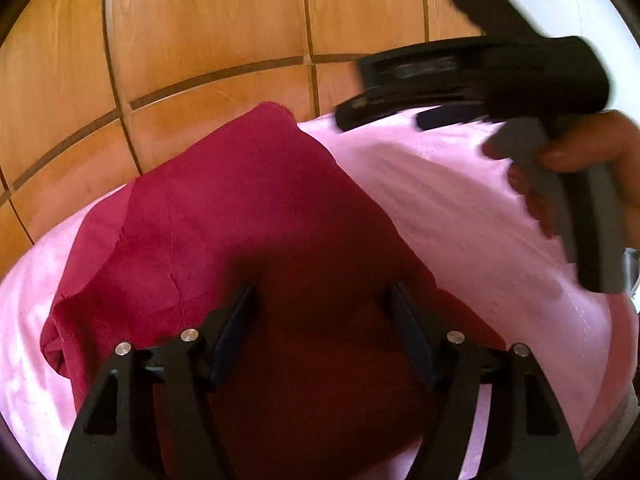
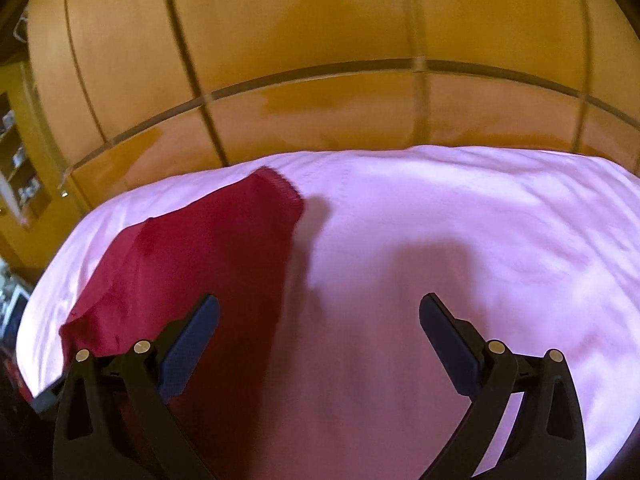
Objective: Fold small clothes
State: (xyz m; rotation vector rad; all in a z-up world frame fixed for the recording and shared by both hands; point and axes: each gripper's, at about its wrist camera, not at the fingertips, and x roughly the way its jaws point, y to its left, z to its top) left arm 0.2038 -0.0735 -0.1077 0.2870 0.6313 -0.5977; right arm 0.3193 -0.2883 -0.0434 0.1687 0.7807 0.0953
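Left tongs [image 1: 320, 320]: fingers apart, nothing between them. The red cloth [image 1: 248, 232] lies directly under and ahead of them, filling the gap between the two fingertips and running on forward and to their left. Whether the tips touch the fabric cannot be told; the cloth beneath them is in shadow.

Right tongs [image 2: 320, 328]: fingers wide apart, holding nothing. The cloth [image 2: 192, 264] sits to their left; the left finger [image 2: 192, 344] overlaps its near edge, the right finger stands over bare sheet. Between the fingers, mostly pink sheet [image 2: 440, 240], with the cloth's right edge just inside the left finger.

Cloth: dark red, spread flat on the sheet with a few soft creases, one seam line visible near the left tongs. It narrows toward a far corner with a frayed edge, which points away from both tongs.

In the left view, the right tongs [image 1: 404, 100] hover ahead and to the right, above the sheet [image 1: 460, 200] just beyond the cloth's right edge, motion-blurred. The hand [image 1: 588, 160] gripping their handle shows at the right edge.

Beyond the far edge of the sheet: a wooden panelled wall [image 1: 208, 32], dark grooves between the panels. Far left in the right view, a shelf [image 2: 16, 160] with small items, too blurred to identify.
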